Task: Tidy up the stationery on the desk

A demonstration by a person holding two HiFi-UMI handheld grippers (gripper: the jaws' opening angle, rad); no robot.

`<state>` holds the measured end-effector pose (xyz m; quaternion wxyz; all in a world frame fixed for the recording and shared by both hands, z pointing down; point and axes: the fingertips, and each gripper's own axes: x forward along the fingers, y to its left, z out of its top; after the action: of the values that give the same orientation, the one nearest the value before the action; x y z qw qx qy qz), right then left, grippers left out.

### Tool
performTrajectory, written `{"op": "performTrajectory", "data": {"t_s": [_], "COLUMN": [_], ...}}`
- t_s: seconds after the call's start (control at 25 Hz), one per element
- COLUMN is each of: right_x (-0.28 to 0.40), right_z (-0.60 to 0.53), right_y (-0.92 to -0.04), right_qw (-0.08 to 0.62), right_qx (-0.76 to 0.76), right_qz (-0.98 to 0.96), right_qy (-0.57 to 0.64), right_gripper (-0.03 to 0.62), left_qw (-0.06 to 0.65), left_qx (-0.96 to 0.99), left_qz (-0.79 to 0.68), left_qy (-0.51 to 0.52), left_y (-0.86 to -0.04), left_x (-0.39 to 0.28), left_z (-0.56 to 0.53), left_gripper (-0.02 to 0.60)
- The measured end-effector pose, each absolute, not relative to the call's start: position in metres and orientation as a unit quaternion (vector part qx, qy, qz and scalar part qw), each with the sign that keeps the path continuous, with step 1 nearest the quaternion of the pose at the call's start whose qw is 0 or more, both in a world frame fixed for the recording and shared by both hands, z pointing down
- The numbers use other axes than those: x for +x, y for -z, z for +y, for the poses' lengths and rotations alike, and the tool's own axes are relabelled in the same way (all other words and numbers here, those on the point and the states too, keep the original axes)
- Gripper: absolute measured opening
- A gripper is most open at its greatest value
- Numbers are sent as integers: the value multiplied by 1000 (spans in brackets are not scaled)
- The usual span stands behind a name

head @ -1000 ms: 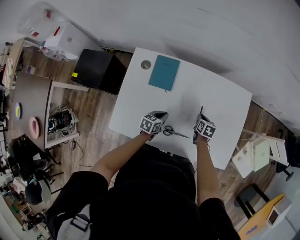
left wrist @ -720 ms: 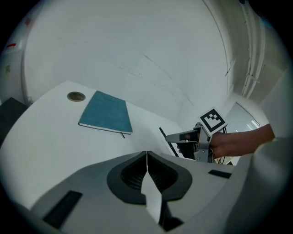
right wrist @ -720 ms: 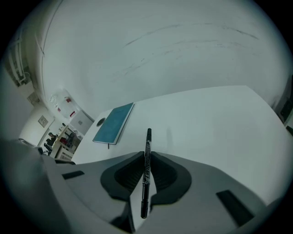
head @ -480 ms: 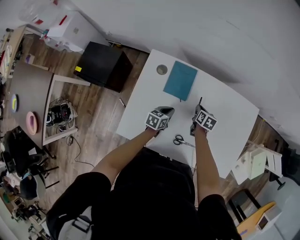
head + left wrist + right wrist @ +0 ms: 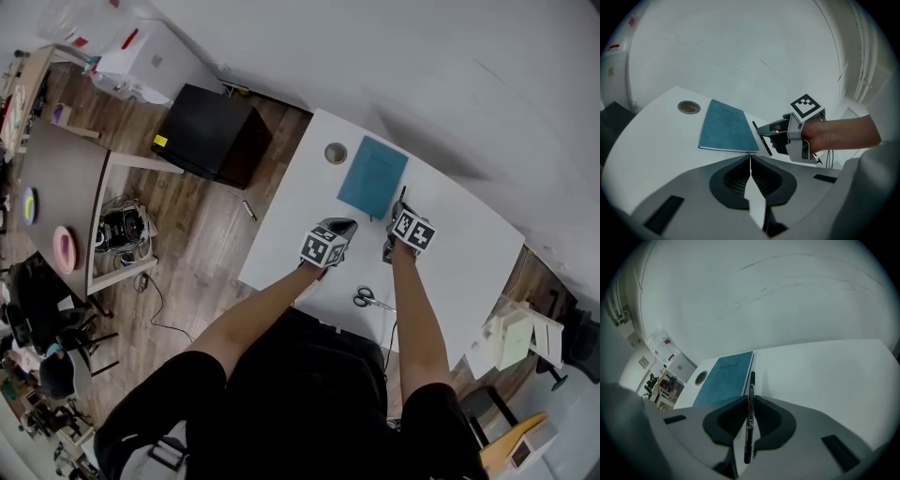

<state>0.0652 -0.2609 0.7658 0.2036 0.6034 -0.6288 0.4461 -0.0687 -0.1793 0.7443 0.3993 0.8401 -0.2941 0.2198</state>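
While the left gripper fingers meet empty, the right gripper fingers pinch the pen lengthwise; tip forward.

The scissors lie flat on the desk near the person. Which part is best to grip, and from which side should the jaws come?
I would grip the scissors across the seemingly closed blades just beyond the black handles, coming from straight above: they lie flat on the desk, so only the narrow sides offer purchase. The left gripper is shut and empty, hence free.
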Motion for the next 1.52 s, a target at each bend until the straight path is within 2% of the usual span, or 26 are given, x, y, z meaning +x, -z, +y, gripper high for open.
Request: {"op": "performTrajectory", "data": {"t_s": [0.56, 0.88, 1.52], "right_x": [70, 71, 71], "right_z": [-298, -291, -283], "right_y": [-777, -776, -762], "right_qw": [98, 106, 61], "right_qx": [618, 615, 606], "right_qz": [-609, -607, -624], "right_qy": [-487, -492, -489], "right_gripper": [61, 61, 60], "left_qw": [407, 414, 394], "left_qx": [830, 824, 839], "left_qz": [-323, -324, -314], "left_qy": [-206, -209, -206], "left_y": [-751, -756, -736], "left_x": [-98, -102, -91], "left_z": [-180, -176, -156], "left_gripper": [17, 17, 17]}}
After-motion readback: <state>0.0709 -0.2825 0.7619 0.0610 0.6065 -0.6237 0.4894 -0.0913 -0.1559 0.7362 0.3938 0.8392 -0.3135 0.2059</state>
